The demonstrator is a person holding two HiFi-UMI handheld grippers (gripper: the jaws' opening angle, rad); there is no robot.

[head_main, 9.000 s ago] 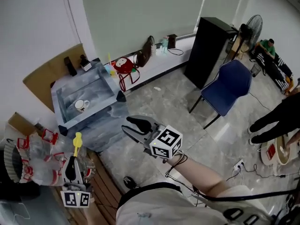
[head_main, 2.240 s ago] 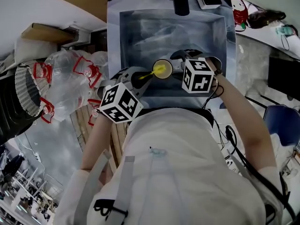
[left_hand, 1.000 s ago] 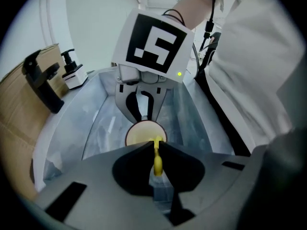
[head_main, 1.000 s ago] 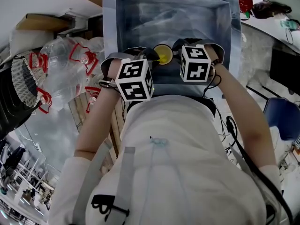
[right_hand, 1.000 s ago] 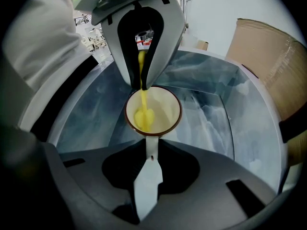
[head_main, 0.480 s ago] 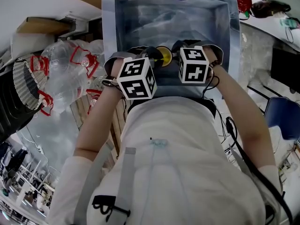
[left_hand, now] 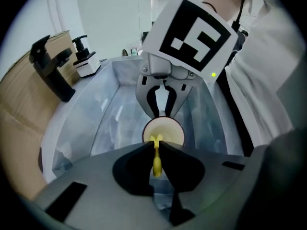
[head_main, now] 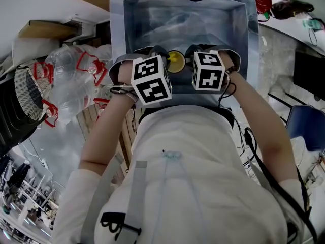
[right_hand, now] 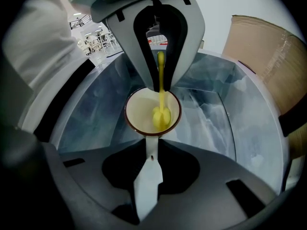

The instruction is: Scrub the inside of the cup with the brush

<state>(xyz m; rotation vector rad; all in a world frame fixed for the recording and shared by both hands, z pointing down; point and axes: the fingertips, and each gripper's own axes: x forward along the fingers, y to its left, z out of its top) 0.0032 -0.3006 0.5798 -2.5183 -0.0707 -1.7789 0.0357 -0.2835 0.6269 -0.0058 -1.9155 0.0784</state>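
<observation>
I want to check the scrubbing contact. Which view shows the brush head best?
The right gripper view: it looks straight into the cup, with the yellow brush head against the pale inside. The left gripper view shows mostly the brush handle between its fingers, the head foreshortened. The head view shows only a small yellow patch.

White ceramic cup sits in grey-blue basin, handle between right gripper jaws. Yellow plastic brush: head inside cup, stem between left gripper jaws opposite.

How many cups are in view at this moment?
1: the cup is held within the sink, its handle clamped by the right gripper. Part of the sink is hidden, so another could be unseen.
</observation>
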